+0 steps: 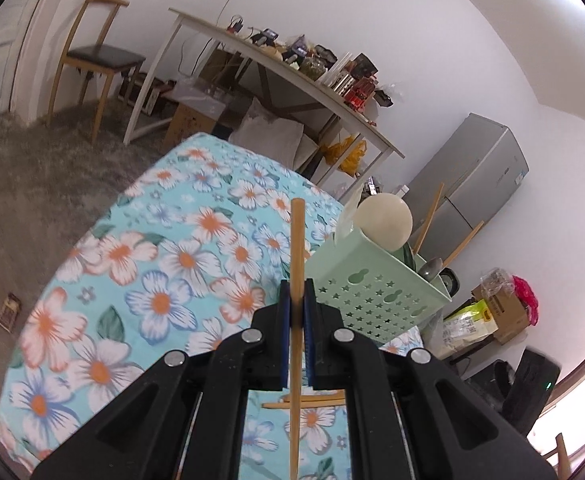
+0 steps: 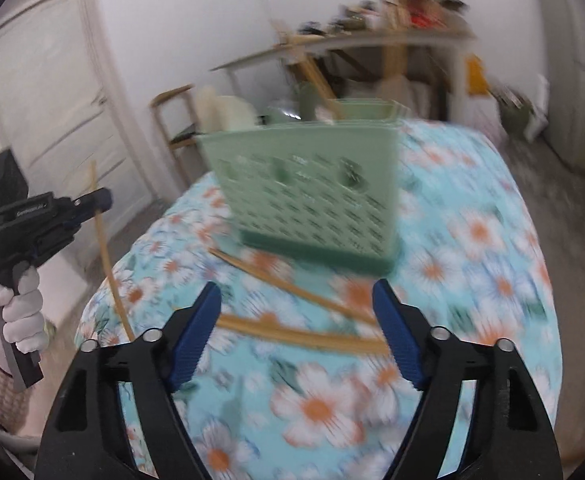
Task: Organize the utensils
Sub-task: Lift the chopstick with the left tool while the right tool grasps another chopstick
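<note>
Left gripper (image 1: 297,304) clamped tight on one chopstick (image 1: 297,264), stick running lengthwise through the jaws, tip out ahead and tail hanging back under the body. Green basket (image 1: 376,284) ahead and to the right of that tip, close, standing on the flowered cloth (image 1: 140,264); already holding a pale round-headed ladle (image 1: 384,220), a metal spoon (image 1: 432,268) and a couple of wooden sticks. Stick's long axis roughly along the pointing line, so likely needs tipping upright before a drop through the open top. Right gripper (image 2: 298,332) wide apart, nothing between the pads, low over loose chopsticks (image 2: 300,332) lying crosswise on the cloth, just short of the basket's near wall; long axis across the jaw gap, not along it. Left nearer to a drop-in; right nearer to the loose ones. Right view, blurred, gives the side-on look: gloved hand (image 2: 12,304) on the left grip, held stick slanting down past the table edge. Left view alone shows basket contents clearly, plus a glimpse of the loose sticks beneath the gripper body.
</note>
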`<state>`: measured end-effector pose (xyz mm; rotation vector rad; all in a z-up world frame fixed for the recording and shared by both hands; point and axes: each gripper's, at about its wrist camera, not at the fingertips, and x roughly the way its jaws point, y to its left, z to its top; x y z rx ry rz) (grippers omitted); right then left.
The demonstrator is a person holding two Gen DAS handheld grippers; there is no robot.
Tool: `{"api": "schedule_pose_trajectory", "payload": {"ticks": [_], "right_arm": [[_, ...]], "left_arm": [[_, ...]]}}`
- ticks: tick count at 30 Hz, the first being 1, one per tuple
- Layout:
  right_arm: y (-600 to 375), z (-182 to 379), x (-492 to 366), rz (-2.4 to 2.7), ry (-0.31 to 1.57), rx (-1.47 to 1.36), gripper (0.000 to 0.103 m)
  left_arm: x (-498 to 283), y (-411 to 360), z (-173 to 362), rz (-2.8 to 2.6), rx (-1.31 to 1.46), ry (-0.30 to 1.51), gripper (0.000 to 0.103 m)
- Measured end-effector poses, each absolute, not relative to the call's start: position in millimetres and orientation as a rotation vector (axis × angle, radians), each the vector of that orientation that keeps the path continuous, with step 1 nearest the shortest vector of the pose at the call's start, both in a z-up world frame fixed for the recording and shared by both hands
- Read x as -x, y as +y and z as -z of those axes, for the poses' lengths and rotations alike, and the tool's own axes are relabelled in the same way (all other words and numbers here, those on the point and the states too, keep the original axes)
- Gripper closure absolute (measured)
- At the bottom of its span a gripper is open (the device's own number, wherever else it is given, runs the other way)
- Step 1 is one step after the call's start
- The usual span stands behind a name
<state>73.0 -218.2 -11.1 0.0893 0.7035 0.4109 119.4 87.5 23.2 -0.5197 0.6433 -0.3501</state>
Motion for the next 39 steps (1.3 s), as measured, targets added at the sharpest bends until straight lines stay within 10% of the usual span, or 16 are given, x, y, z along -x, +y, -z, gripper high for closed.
{"api": "schedule_pose_trajectory", "payload": {"ticks": [11, 27, 39], "right_arm": [[-114.5, 31.3, -134.7, -0.634, 0.731, 0.223, 0.069], [-77.3, 79.3, -178.0, -0.720, 0.922, 0.374, 0.075], [-87.0, 62.4, -168.4, -0.721, 0.911, 0.428, 0.099]], "left_arm": [[-109.1, 102.1, -29.1, 0.341, 0.478, 0.614, 0.098], [-111.5, 106.7, -31.4, 0.356, 0.454, 0.603, 0.098], [-111.4, 102.7, -33.1, 0.359, 0.447, 0.600, 0.098]]}}
